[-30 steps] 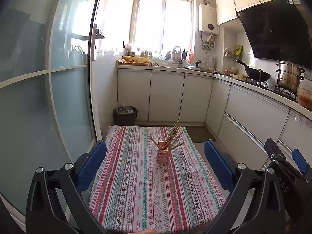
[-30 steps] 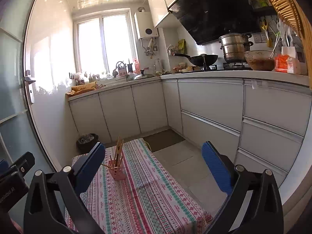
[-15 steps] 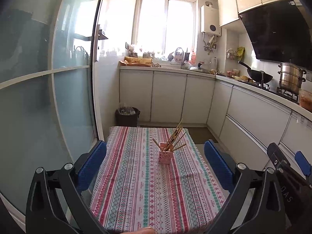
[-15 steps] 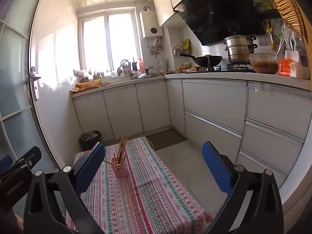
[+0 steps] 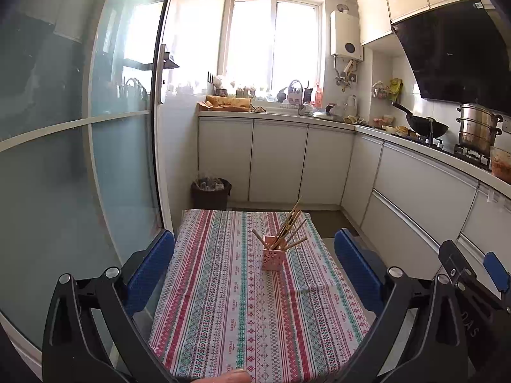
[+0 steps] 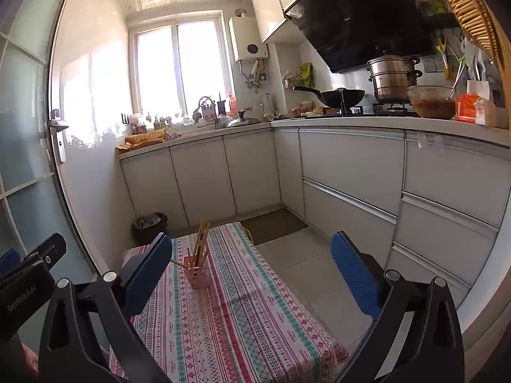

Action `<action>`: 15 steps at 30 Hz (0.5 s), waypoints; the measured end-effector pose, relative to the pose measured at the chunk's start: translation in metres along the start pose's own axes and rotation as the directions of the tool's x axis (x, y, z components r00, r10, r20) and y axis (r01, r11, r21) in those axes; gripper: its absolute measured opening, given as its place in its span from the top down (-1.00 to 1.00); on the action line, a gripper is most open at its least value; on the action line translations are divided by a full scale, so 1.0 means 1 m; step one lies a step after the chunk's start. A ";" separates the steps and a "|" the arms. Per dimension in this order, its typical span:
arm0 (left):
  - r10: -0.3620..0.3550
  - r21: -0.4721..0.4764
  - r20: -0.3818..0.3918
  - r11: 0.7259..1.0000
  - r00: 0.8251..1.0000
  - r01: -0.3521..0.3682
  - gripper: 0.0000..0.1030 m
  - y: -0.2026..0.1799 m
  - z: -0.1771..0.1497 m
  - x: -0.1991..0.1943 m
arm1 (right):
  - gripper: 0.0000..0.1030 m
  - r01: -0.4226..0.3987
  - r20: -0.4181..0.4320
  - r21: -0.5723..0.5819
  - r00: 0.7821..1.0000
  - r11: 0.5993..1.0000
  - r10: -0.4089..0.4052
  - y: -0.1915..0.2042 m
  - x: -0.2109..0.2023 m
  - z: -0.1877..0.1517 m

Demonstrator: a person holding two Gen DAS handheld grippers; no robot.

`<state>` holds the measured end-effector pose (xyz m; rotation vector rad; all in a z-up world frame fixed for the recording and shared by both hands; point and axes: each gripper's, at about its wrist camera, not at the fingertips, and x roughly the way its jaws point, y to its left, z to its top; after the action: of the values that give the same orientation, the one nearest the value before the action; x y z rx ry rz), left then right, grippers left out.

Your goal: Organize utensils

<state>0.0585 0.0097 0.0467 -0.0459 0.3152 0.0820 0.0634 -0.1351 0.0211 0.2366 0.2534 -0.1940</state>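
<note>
Looks basically done: chopsticks (image 5: pixel 289 228) all stand in the pink holder (image 5: pixel 273 259) on the table (image 5: pixel 223 303), well ahead of both claws. Left gripper (image 5: pixel 254 268) and right gripper (image 6: pixel 252 269) released, empty, nothing loose visible

- My left claw (image 5: pixel 254 263) is wide open with nothing between its blue pads (image 5: pixel 150 261), hanging over the near end of the bench (image 5: pixel 223 303) with the striped cloth.
- A pink holder (image 5: pixel 273 259) sits mid-bench, chopsticks (image 5: pixel 289 226) fanned out of it, leaning right.
- The right claw (image 5: pixel 472 290) pokes in at my lower right; I can't tell how its jaws stand.
- There's a dark bin (image 5: pixel 210 191) on the floor past the bench, and a wok (image 5: pixel 426 124) and steel pot (image 5: pixel 477 127) on the stove.
</note>
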 end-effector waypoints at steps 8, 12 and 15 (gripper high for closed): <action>0.000 -0.010 0.019 1.000 1.000 0.000 -0.86 0.000 0.000 -0.004 | -0.88 -0.007 0.000 0.004 1.000 1.000 0.007 -0.001 -0.002 0.002; 0.012 -0.011 0.017 1.000 1.000 -0.012 -0.86 -0.001 0.001 -0.004 | -0.88 -0.010 -0.002 0.006 1.000 1.000 0.010 -0.001 -0.003 0.002; 0.034 0.005 0.008 0.999 0.999 -0.034 -0.86 -0.003 0.001 -0.003 | -0.88 -0.012 -0.001 0.007 1.000 1.000 0.012 -0.001 -0.003 0.002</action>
<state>0.0565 0.0070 0.0487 -0.0353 0.3084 0.1148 0.0608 -0.1357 0.0240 0.2448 0.2519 -0.1828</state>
